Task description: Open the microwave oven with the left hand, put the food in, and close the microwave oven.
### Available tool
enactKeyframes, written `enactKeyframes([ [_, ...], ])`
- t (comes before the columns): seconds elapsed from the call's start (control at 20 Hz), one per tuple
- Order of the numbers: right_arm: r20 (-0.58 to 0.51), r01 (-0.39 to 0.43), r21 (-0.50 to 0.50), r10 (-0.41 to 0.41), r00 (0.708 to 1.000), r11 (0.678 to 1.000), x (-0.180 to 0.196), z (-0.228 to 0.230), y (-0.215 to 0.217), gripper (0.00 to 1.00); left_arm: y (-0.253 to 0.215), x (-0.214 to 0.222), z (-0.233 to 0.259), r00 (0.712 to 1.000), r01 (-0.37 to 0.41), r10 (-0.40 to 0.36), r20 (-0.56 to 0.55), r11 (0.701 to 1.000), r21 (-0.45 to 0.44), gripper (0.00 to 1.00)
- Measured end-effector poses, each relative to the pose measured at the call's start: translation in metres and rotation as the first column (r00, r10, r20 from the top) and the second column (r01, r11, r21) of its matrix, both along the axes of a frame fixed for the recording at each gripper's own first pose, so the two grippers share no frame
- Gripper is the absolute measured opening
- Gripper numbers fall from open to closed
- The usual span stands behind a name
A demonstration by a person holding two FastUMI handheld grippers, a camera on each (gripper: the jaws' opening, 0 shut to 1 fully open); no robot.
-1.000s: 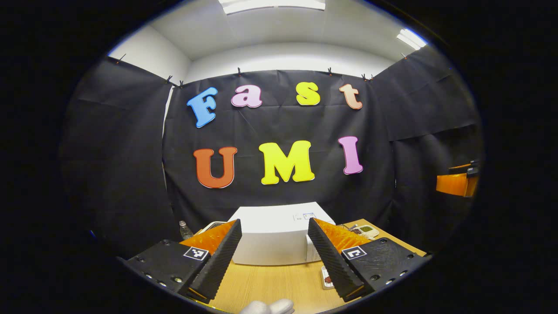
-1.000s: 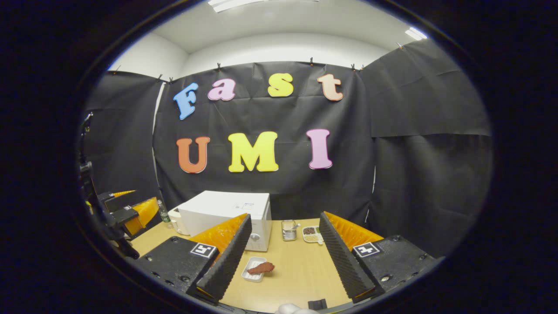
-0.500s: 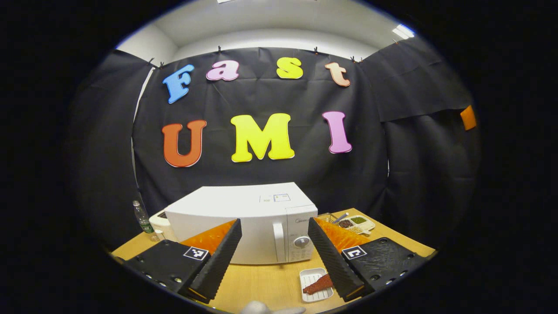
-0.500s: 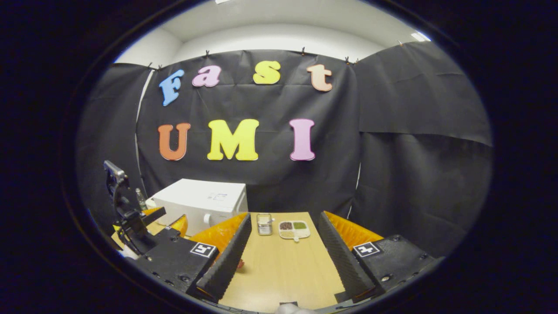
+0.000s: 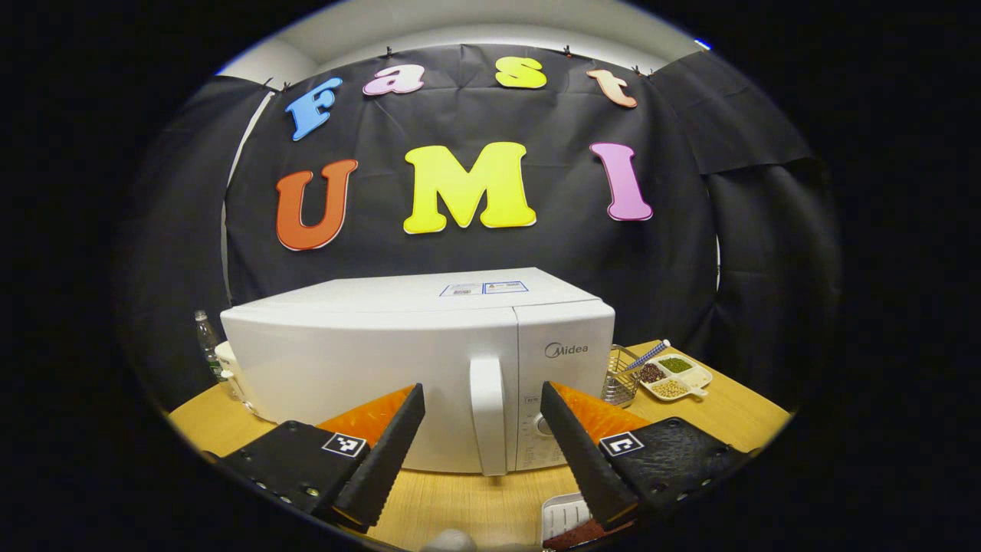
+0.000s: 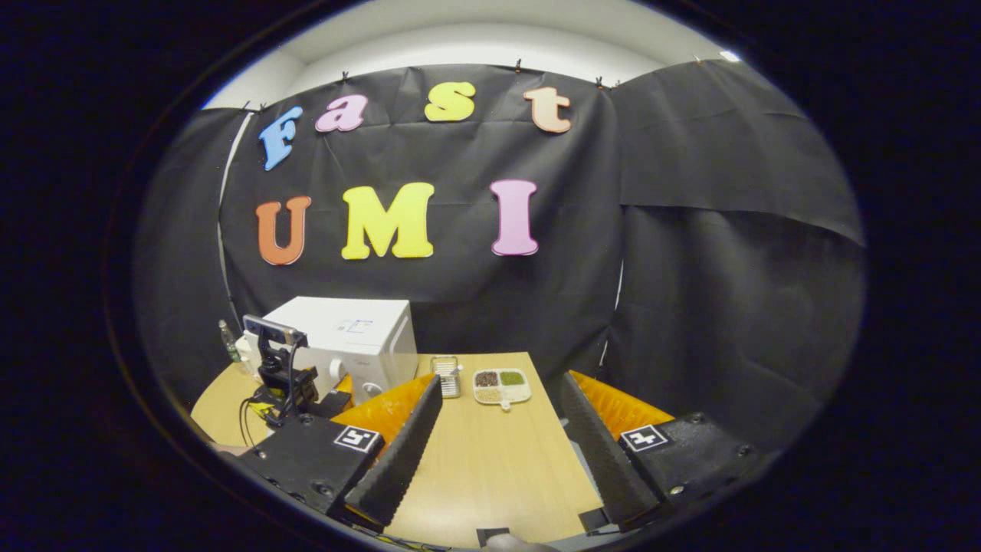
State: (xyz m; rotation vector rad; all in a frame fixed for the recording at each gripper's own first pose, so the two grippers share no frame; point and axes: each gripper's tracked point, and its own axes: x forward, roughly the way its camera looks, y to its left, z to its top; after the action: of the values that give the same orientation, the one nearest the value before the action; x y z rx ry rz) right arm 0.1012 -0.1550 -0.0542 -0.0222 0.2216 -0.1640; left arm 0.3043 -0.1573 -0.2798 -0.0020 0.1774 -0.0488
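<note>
We hold the left gripper (image 5: 483, 445) released, fingers spread wide, so that the vertical white door handle (image 5: 488, 414) of the boxy white microwave oven (image 5: 398, 360) sits between them at 12 o'clock, ready for a pull. The door is shut. The white ridged food tray (image 5: 563, 517) lies on the wooden table (image 5: 467, 502) at 5 o'clock, just before the oven, near for loading. The right gripper (image 6: 502, 448) hangs released over bare table, the oven at its 10 o'clock.
</note>
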Motion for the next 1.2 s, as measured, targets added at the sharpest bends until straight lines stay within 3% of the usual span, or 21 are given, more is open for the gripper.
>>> enactKeyframes([
  [0.05, 0.003, -0.001, 0.0, 0.001, 1.0, 1.0, 0.002, 0.0, 0.0, 0.91, 0.001, 0.003, -0.001, 1.0, -0.003, 0.003, -0.001, 1.0, -0.003, 0.92],
  [0.1, 0.004, 0.0, 0.001, 0.0, 1.0, 1.0, 0.003, 0.001, 0.0, 0.99, -0.001, 0.006, -0.004, 1.0, 0.0, 0.0, 0.0, 1.0, -0.002, 0.75],
  [0.15, 0.003, -0.004, 0.002, 0.004, 1.0, 1.0, 0.004, 0.0, 0.0, 0.99, -0.003, 0.006, -0.005, 1.0, 0.009, -0.009, -0.006, 1.0, 0.002, 0.81],
  [0.25, 0.002, -0.004, -0.006, 0.004, 1.0, 1.0, 0.004, -0.001, 0.0, 0.99, -0.003, 0.01, -0.01, 1.0, 0.022, -0.022, -0.012, 1.0, 0.006, 0.67],
  [0.3, 0.001, 0.0, -0.01, 0.0, 1.0, 1.0, 0.004, -0.001, -0.003, 0.99, -0.005, 0.01, -0.013, 0.999, 0.04, -0.04, -0.013, 0.999, -0.017, 0.32],
  [0.35, 0.001, 0.004, -0.005, -0.004, 1.0, 1.0, 0.003, -0.001, -0.004, 0.91, -0.008, 0.01, -0.013, 0.999, 0.038, -0.038, -0.01, 0.999, -0.014, 0.32],
  [0.4, -0.001, 0.006, 0.002, -0.006, 1.0, 1.0, 0.003, -0.002, -0.004, 0.99, -0.007, 0.008, -0.012, 0.999, 0.036, -0.036, -0.01, 0.999, 0.002, 0.14],
  [0.45, -0.005, 0.008, 0.008, -0.008, 1.0, 1.0, 0.002, -0.004, -0.004, 0.99, -0.006, 0.007, -0.012, 0.999, 0.037, -0.037, -0.01, 0.999, 0.004, 0.24],
  [0.55, -0.017, 0.004, 0.015, -0.004, 1.0, 1.0, 0.002, -0.009, -0.003, 0.99, -0.005, 0.008, -0.013, 0.999, 0.042, -0.042, -0.018, 0.999, 0.001, 0.17],
  [0.6, -0.02, 0.0, 0.017, 0.0, 1.0, 1.0, 0.001, -0.01, -0.001, 0.99, -0.005, 0.009, -0.013, 0.999, 0.04, -0.04, -0.019, 0.999, -0.001, 0.26],
  [0.65, -0.021, 0.0, 0.019, 0.001, 1.0, 1.0, 0.001, -0.009, -0.001, 0.99, -0.005, 0.008, -0.014, 0.999, 0.039, -0.039, -0.027, 0.999, 0.002, 0.17],
  [0.7, -0.02, -0.004, 0.018, 0.004, 1.0, 1.0, 0.0, -0.009, -0.001, 0.91, -0.005, 0.008, -0.012, 0.999, 0.039, -0.039, -0.028, 0.999, 0.005, 0.17],
  [0.75, -0.017, -0.005, 0.015, 0.005, 1.0, 1.0, 0.001, -0.008, -0.001, 0.99, -0.004, 0.008, -0.013, 0.999, 0.04, -0.04, -0.035, 0.999, -0.002, 0.17],
  [0.85, -0.013, -0.012, 0.007, 0.012, 1.0, 1.0, 0.0, -0.005, 0.002, 0.99, -0.005, 0.006, -0.014, 0.998, 0.042, -0.042, -0.048, 0.999, -0.011, 0.17],
  [0.9, -0.01, -0.021, 0.007, 0.021, 1.0, 1.0, 0.001, -0.004, 0.004, 0.91, -0.005, 0.006, -0.013, 0.998, 0.04, -0.041, -0.056, 0.999, -0.017, 0.17],
  [0.95, -0.01, -0.025, 0.006, 0.025, 1.0, 1.0, 0.001, -0.003, 0.006, 0.99, -0.005, 0.006, -0.014, 0.997, 0.041, -0.042, -0.062, 0.999, -0.02, 0.17],
  [1.0, -0.01, -0.033, 0.007, 0.033, 0.999, 0.999, 0.001, -0.004, 0.008, 0.91, -0.005, 0.004, -0.013, 0.997, 0.043, -0.045, -0.066, 0.999, -0.022, 0.17],
  [1.15, -0.011, -0.047, 0.01, 0.047, 0.999, 0.999, 0.003, -0.003, 0.014, 0.99, -0.004, 0.0, -0.013, 0.996, 0.052, -0.054, -0.073, 0.998, -0.029, 0.17],
  [1.2, -0.015, -0.054, 0.014, 0.054, 0.998, 0.998, 0.003, -0.005, 0.016, 0.91, -0.004, -0.002, -0.013, 0.996, 0.054, -0.056, -0.072, 0.998, -0.035, 0.17],
])
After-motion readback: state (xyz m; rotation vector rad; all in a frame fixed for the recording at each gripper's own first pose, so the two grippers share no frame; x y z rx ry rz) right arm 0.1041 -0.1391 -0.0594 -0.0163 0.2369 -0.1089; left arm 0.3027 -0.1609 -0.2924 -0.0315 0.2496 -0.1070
